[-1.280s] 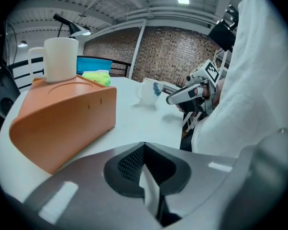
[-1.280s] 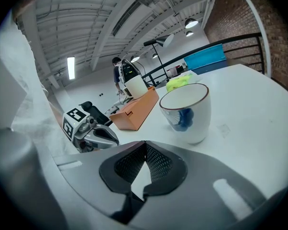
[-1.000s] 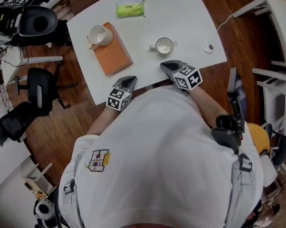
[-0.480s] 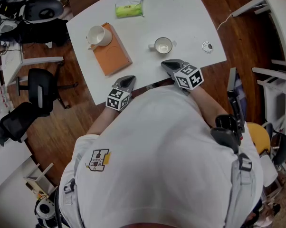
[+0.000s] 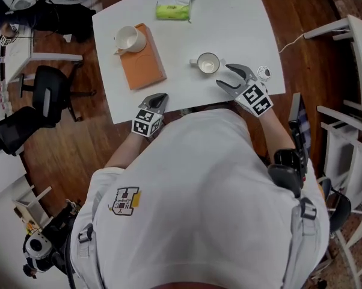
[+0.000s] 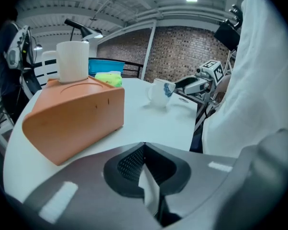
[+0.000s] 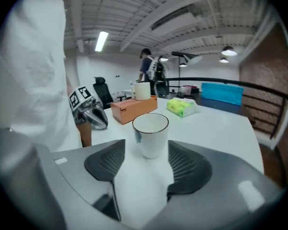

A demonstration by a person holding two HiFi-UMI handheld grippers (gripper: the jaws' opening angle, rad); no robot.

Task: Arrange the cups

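Head view, upper half: 2 white cups stand on the table [image 5: 247,23], the left cup [image 5: 130,39] on an orange block [image 5: 146,70] and the centre cup [image 5: 208,62] on bare tabletop. The right gripper [image 5: 223,74] faces the centre cup; its jaws have just been opening and hold nothing. The left gripper [image 5: 160,100] is clenched and empty at the table's lower edge.

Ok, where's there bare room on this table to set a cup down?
Widest bare stretch: the far right of the table, bordered by the green packet and the small cup. Another lies between the orange block and that cup. Crowded: the near right edge, with the cup, right gripper and a small round object.
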